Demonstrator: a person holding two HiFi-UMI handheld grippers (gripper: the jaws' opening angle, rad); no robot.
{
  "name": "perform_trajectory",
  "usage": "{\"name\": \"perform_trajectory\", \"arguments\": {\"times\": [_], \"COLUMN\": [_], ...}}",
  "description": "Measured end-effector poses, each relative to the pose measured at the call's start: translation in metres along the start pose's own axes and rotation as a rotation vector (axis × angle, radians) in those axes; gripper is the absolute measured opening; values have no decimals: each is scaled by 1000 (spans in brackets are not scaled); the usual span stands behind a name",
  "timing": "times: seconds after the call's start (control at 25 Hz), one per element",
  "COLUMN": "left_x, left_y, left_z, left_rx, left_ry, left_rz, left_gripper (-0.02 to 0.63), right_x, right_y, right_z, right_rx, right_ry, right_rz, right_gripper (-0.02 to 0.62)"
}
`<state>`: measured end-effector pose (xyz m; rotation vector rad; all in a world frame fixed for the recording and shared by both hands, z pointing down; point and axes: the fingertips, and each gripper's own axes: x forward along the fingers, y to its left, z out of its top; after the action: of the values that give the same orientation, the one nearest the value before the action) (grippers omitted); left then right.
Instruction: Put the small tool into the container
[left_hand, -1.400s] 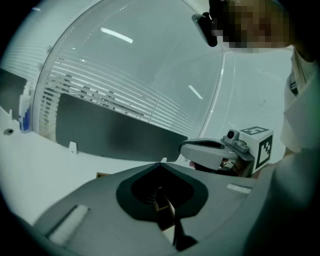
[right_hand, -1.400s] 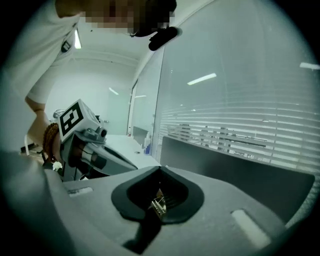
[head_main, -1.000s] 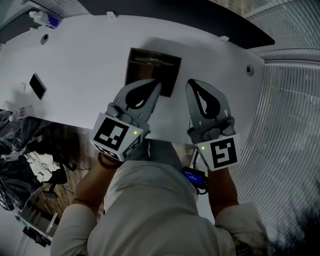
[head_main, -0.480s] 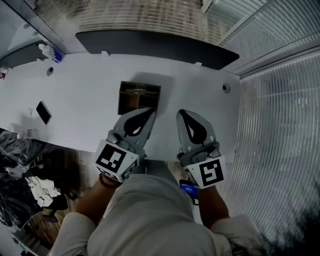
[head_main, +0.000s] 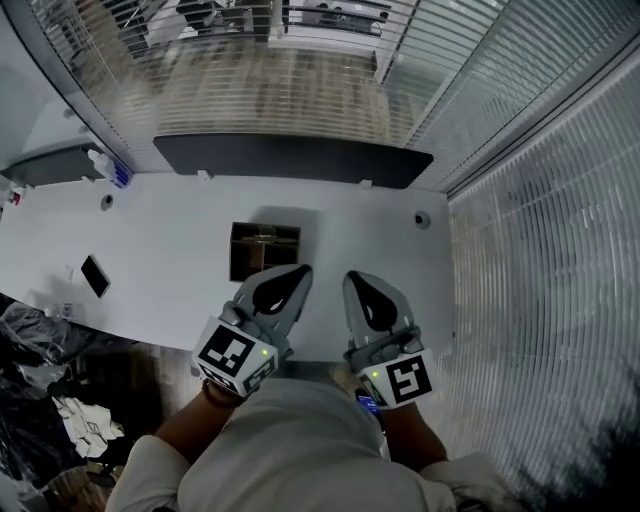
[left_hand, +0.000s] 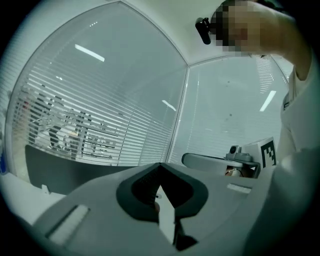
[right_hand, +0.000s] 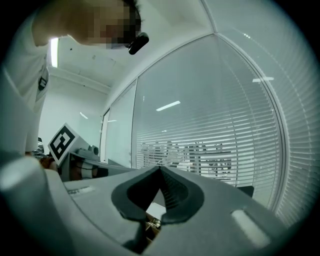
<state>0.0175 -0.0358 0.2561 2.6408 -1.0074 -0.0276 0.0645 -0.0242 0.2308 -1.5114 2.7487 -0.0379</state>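
Note:
The container is a brown open box on the white table; a sliver of it shows under the jaws in the right gripper view. I cannot pick out a small tool anywhere. My left gripper is held just in front of the box's near right corner, jaws together with nothing in them. My right gripper sits beside it to the right, likewise shut and empty. Both point up at the glass wall in their own views, the left gripper and the right gripper.
A dark phone lies at the table's left. A small bottle stands at the far left corner. A dark panel runs behind the table. Glass walls with blinds enclose the back and right. Clutter lies on the floor at left.
The view has pulled back and up, so the table and box look smaller and farther. Both grippers stay shut and side by side, now a little short of the box.

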Motion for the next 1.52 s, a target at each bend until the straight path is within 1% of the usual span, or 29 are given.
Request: {"name": "perform_trajectory", "arguments": {"times": [0.12,0.28,0.4,0.48,0.6,0.72,1.08,1.32,1.52], "left_x": [0,-1,-2,-3,-6,-7,-9,-10,-5], "left_y": [-11,-19,-25,-28,-35,-40,-36,-29,-30], "left_z": [4,9,12,18,27,30,29,26,26], "left_rx": [7,15,16,24,31,25,29,35,37], "left_ry": [-8,-14,-22,-32,-46,-47,-47,-59,-60], "left_rz": [-15,-25,-29,-28,-31,-35,-25,-8,-9], "left_gripper": [2,2,2,2,2,2,2,2,3], "right_x": [-8,-12,-18,-21,-25,-29,-29,-24,-24], "right_y": [0,2,-3,-3,-2,-1,1,2,-3], "right_z": [3,15,14,21,34,38,42,39,40], "right_rx": [-10,13,-13,-18,-5,19,25,24,27], "right_ry": [1,-17,-7,-23,-51,-56,-82,-89,-89], "right_rz": [0,-4,-7,-6,-6,0,0,1,-1], "right_gripper": [0,0,0,0,0,0,0,0,0]}}
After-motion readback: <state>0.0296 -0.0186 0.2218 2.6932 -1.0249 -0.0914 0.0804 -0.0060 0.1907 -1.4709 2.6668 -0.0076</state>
